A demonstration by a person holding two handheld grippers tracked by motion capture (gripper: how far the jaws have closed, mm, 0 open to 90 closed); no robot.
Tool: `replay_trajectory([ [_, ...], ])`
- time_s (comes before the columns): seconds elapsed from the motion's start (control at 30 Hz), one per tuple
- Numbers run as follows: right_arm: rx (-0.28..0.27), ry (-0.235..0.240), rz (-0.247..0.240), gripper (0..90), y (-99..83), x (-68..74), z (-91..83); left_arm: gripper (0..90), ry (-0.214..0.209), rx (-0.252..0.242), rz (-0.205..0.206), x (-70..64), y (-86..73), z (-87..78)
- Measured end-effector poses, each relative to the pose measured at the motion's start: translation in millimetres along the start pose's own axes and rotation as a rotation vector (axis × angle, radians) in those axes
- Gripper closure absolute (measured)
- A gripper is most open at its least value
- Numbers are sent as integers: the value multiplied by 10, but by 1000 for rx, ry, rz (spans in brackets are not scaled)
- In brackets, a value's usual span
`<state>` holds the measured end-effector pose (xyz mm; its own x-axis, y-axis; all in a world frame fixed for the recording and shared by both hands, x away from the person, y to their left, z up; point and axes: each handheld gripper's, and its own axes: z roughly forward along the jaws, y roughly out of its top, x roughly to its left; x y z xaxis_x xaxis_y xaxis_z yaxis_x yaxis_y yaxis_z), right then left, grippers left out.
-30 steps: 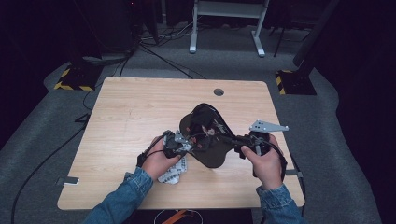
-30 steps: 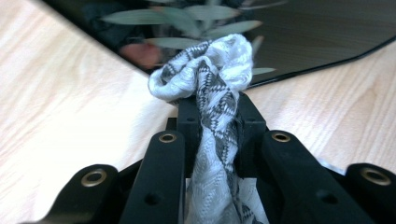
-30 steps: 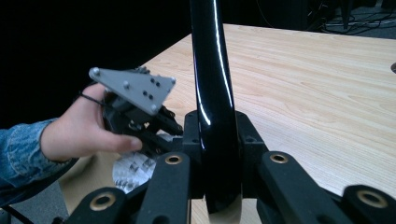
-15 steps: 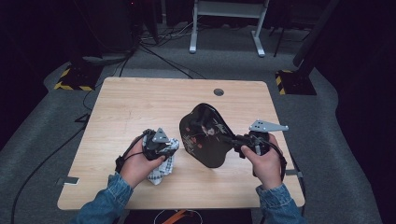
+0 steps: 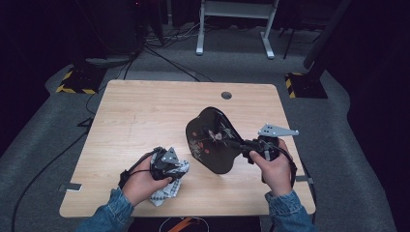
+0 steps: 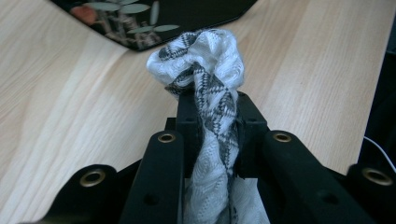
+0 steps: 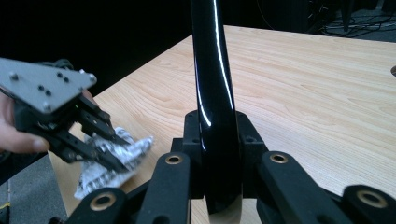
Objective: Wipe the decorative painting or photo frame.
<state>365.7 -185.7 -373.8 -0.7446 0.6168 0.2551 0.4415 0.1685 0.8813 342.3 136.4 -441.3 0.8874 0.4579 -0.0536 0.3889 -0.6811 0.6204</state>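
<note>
Because the work in hand looks like wiping a dish, the pale wooden tabletop [image 5: 145,116] serves mostly as a base under both hands, bare across the upper left of the high view. The glossy black lacquer plate with a painted leaf-and-flower pattern [image 5: 212,140] sits at centre right of that view, tilted up on edge with its lower rim at or near the wood, so its decorated face turns toward the cloth. The right gripper [image 7: 217,154] is clamped on the plate's rim; in the right gripper view the thin black edge [image 7: 212,93] rises straight between the jaws, a hold that steadies the plate like a handle. The left gripper [image 6: 212,116] is closed on a crumpled white cloth with a grey zigzag weave [image 6: 205,60], bunched into a pad ahead of the jaws, likely for rubbing. In the high view the cloth [image 5: 164,191] lies at lower left, apart from the plate.
</note>
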Motion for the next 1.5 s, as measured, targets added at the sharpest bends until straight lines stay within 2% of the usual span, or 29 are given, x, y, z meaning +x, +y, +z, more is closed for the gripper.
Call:
replay_trajectory([
  [0.03, 0, 0, 3, 791, -1, 0, -1, 756, -28, -14, 13, -2, 14, 44],
  [0.07, -1, 0, 3, 791, -1, -2, 0, 748, -36, -25, 31, -1, 25, 72],
  [0.13, -1, 1, 5, 791, -1, -3, 0, 740, -59, -46, 39, -5, 40, 121],
  [0.17, -1, 2, 5, 791, -1, -3, 0, 735, -74, -43, 40, -3, 53, 161],
  [0.23, 0, 1, 7, 791, -1, -1, -2, 700, -72, -46, 64, -10, 63, 209],
  [0.27, 0, 0, 6, 791, -2, -1, -3, 698, -84, -30, 73, -21, 70, 227],
  [0.3, 0, 0, 6, 791, -2, 0, -3, 687, -90, -39, 77, -33, 67, 245],
  [0.4, -1, 1, 8, 791, -3, 0, -3, 575, -115, -54, 75, -51, 61, 264],
  [0.5, -2, 2, 9, 790, -4, -1, -4, 414, -129, -78, 57, -47, 54, 254],
  [0.6, -2, 3, 11, 789, -4, -3, -4, 325, -102, -118, 48, -27, 66, 194],
  [0.7, -5, 3, 13, 787, -5, -7, -3, 309, -78, -177, 48, 2, 101, 88],
  [0.8, -5, 2, 14, 781, -6, -1, -4, 296, -18, -250, 27, 77, 173, -74],
  [0.93, -28, -17, 2, 683, -3, 18, -43, 283, 53, -311, -15, 244, 266, -207],
  [0.97, -39, -26, -4, 662, 0, 28, -67, 283, 59, -322, -26, 275, 282, -212],
  [1.07, -52, -54, -10, 616, 5, 54, -124, 272, 77, -329, -44, 355, 327, -211],
  [1.1, -53, -61, -11, 605, 3, 64, -149, 266, 100, -326, -55, 422, 364, -197],
  [1.23, -55, -83, -11, 591, -6, 91, -219, 248, 117, -320, -83, 560, 397, -155],
  [1.4, -51, -112, -24, 581, -19, 135, -281, 227, 91, -329, -125, 713, 385, -76],
  [1.47, -48, -120, -25, 579, -25, 147, -292, 220, 90, -323, -119, 749, 380, -55],
  [1.5, -44, -127, -28, 578, -30, 156, -299, 220, 75, -326, -125, 768, 375, -25],
])
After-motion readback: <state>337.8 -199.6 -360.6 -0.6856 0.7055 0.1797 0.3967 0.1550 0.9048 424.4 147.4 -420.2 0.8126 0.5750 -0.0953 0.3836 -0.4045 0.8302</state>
